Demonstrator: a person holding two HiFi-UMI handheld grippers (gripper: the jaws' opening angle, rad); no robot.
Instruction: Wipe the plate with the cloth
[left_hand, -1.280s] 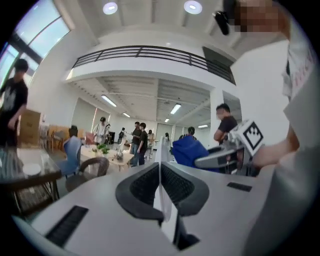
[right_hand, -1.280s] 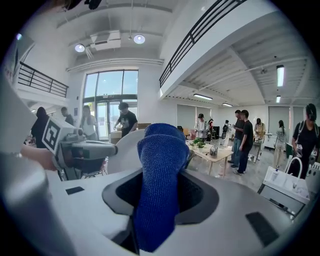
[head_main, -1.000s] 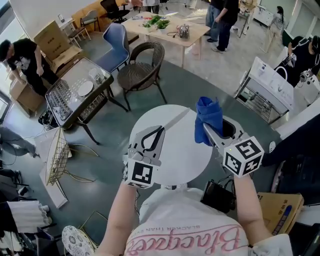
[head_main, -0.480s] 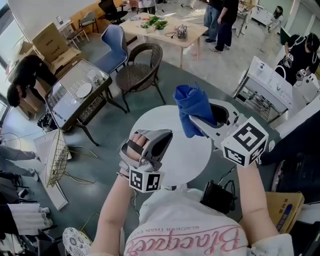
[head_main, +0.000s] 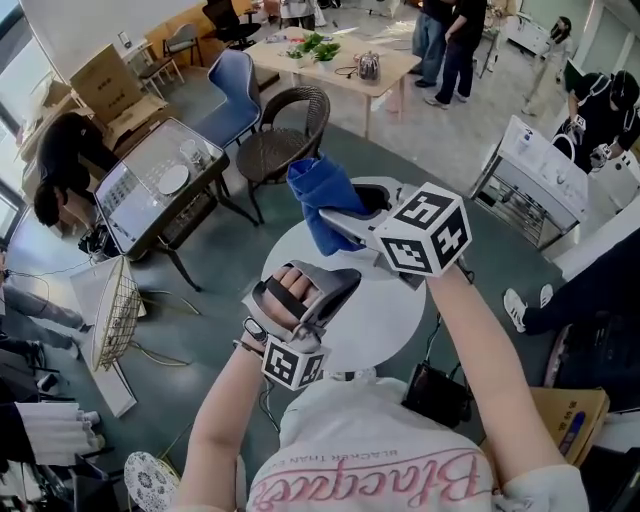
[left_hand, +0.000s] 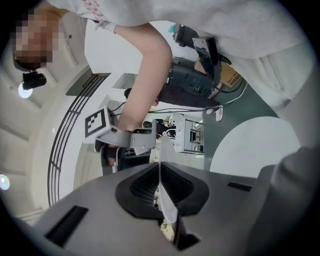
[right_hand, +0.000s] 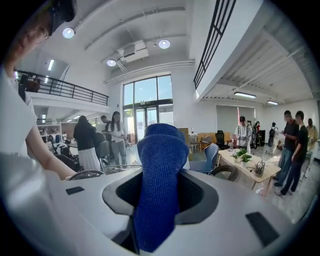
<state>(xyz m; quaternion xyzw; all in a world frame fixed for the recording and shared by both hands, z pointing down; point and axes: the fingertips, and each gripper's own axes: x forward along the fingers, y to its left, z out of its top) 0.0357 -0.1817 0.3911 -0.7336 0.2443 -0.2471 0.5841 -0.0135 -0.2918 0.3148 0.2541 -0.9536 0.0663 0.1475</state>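
My left gripper (head_main: 335, 280) is shut on the rim of a thin white plate (left_hand: 163, 165), which shows edge-on between the jaws in the left gripper view. In the head view the plate is hard to tell from the white table behind it. My right gripper (head_main: 335, 218) is shut on a bunched blue cloth (head_main: 318, 198) that sticks out past its fingertips. It hangs just above and beyond the left gripper. In the right gripper view the cloth (right_hand: 160, 170) fills the gap of that gripper (right_hand: 160, 187). The right gripper (left_hand: 131, 142) also shows beyond the plate's edge.
A round white table (head_main: 395, 310) stands below both grippers on a green floor. Beyond it are a wicker chair (head_main: 285, 140), a blue chair (head_main: 230, 85), a glass-topped table (head_main: 150, 185) and a wooden table (head_main: 330, 60). A black bag (head_main: 440, 392) sits by the person's feet. People stand at the edges.
The right gripper has carried the blue cloth leftward and up, from the table's right side to just above the left gripper. The left gripper has rolled over and shifted slightly.
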